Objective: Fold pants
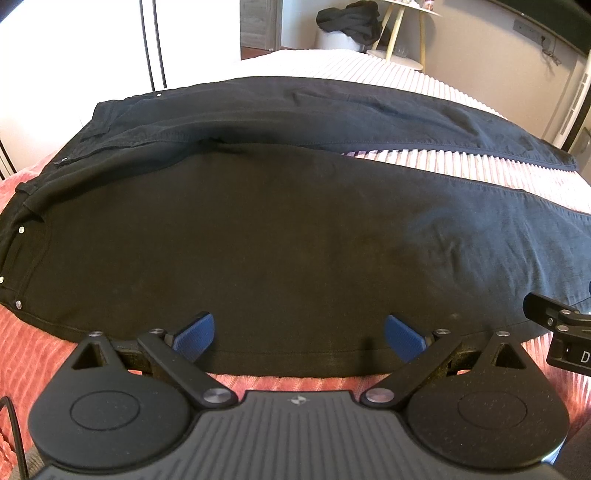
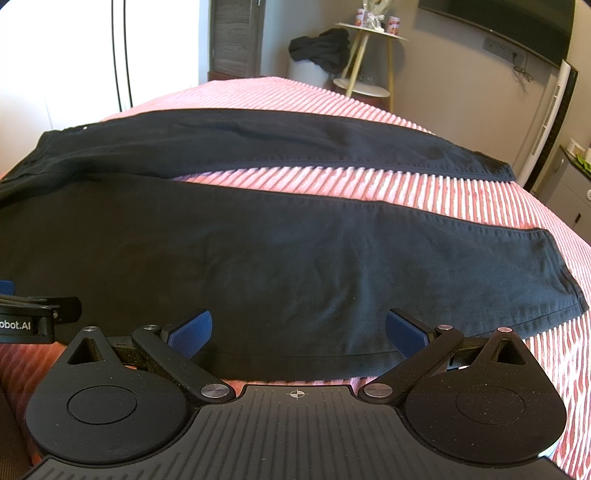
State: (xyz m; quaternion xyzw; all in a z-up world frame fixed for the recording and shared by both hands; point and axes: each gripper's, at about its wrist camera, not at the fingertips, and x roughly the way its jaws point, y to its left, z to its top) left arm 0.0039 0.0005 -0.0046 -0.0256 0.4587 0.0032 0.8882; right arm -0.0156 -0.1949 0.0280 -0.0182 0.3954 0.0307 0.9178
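Black pants (image 1: 258, 240) lie flat on a pink ribbed bedspread (image 1: 443, 166), waistband at the left, both legs spread apart and running to the right. They also show in the right wrist view (image 2: 295, 258), with the leg hems at the right. My left gripper (image 1: 299, 332) is open and empty, hovering at the near edge of the near leg by the thigh. My right gripper (image 2: 299, 332) is open and empty at the same near edge, further toward the hem. The right gripper's side shows in the left wrist view (image 1: 561, 332).
The pink bedspread (image 2: 406, 184) shows between the two legs. Behind the bed stand a small round side table (image 2: 369, 55) with a dark garment (image 2: 321, 48) heaped beside it, and a wall-mounted screen (image 2: 517, 26).
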